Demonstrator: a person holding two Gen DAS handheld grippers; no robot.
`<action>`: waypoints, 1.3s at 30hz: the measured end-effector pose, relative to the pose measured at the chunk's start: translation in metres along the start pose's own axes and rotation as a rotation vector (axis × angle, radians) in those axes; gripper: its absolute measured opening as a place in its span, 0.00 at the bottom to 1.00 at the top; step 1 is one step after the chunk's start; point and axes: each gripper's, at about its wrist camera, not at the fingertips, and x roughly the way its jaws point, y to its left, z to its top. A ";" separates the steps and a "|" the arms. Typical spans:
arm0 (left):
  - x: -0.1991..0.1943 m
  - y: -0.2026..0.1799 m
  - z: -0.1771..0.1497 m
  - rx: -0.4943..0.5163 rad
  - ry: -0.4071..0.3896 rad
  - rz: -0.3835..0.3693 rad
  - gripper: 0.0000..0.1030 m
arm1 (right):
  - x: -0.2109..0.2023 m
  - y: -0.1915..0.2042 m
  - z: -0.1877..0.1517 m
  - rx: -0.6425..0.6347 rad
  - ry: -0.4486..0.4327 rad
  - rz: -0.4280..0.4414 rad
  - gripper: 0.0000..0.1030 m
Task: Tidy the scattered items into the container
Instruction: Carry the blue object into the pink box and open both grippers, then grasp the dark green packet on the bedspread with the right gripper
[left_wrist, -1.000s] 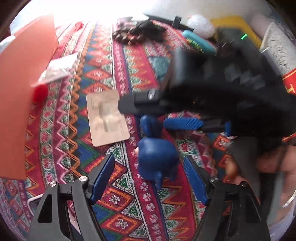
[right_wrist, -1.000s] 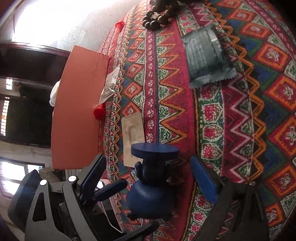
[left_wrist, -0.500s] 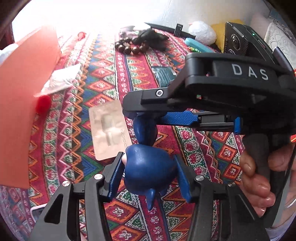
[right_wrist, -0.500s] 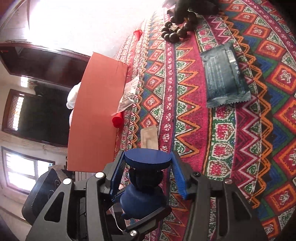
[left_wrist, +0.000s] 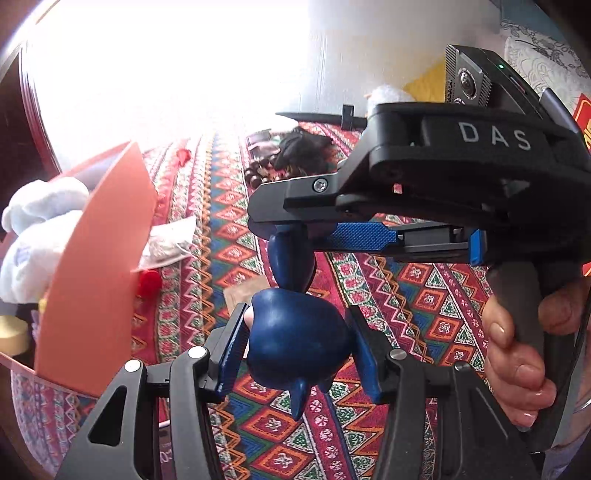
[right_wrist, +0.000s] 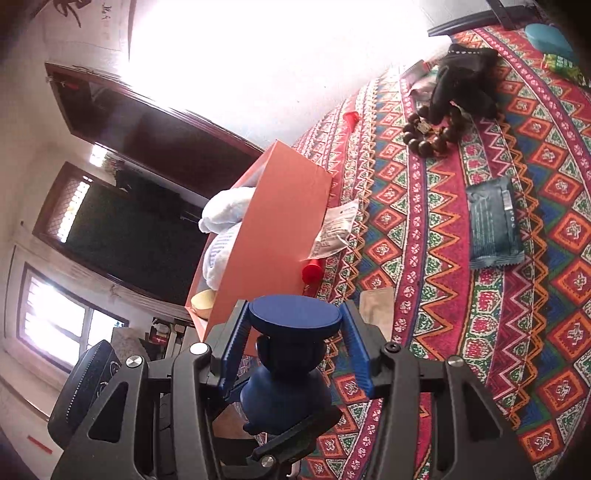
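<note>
Left wrist view: my left gripper is clamped on the rounded head of the blue figurine, both blue pads pressing its sides. At twelve o'clock from it my right gripper crosses the frame sideways, closed on the figurine's other end, with my hand on its handle at three o'clock. The figurine hangs clear of the patterned cloth. The orange container stands at nine o'clock, a white plush toy already inside. To do this well, I judge that both grips should travel together toward nine o'clock, without twisting against each other.

Right wrist view: my right gripper pinches the figurine's flat round base between its pads, the body hanging below. The container lies at twelve o'clock, just beyond the base, its open side facing ten o'clock. A red cap and a white sachet sit against its near wall, so I should probably carry high enough to clear the wall and then release over the opening. Beads, a dark packet and a tan card are left on the cloth.
</note>
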 end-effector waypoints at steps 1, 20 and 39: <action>-0.003 0.003 0.004 -0.004 -0.013 0.005 0.49 | 0.002 0.008 0.001 -0.017 -0.008 0.002 0.47; -0.095 0.257 -0.030 -0.516 -0.098 0.503 0.76 | 0.211 0.154 0.010 -0.159 0.172 -0.138 0.69; -0.076 0.166 -0.017 -0.341 -0.173 0.349 0.78 | -0.008 0.066 0.014 -0.228 -0.289 -0.455 0.89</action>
